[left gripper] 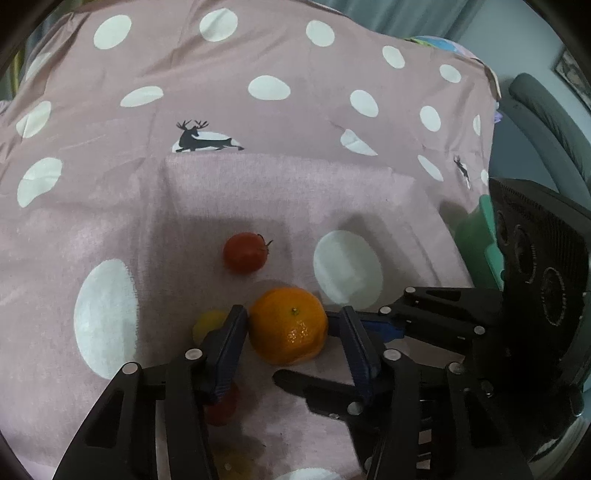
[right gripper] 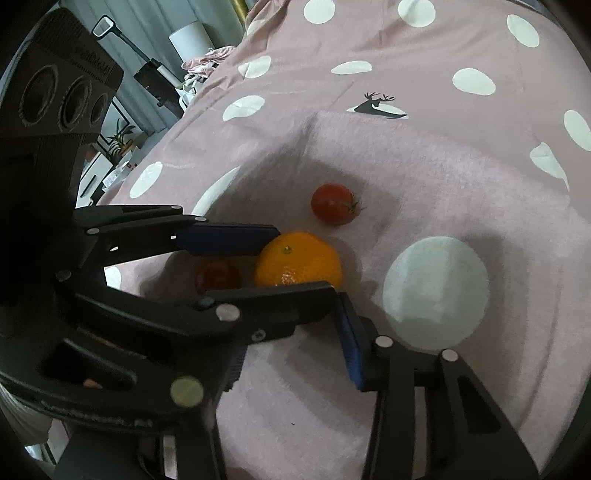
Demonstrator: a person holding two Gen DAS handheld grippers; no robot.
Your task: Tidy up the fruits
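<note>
Right now your left gripper [left gripper: 291,334] has its jaws spread around the orange [left gripper: 288,325], one blue pad at each side, though you cannot tell whether they press it. Your right gripper [right gripper: 291,354] is wide open, holding nothing. Beyond the orange, a red tomato [left gripper: 244,252] lies on the pink dotted cloth [left gripper: 110,184].

A pink dotted cloth [left gripper: 258,184] spreads ahead of the tongs; a grey chair [left gripper: 546,122] stands right, curtains [right gripper: 147,33] far left.
</note>
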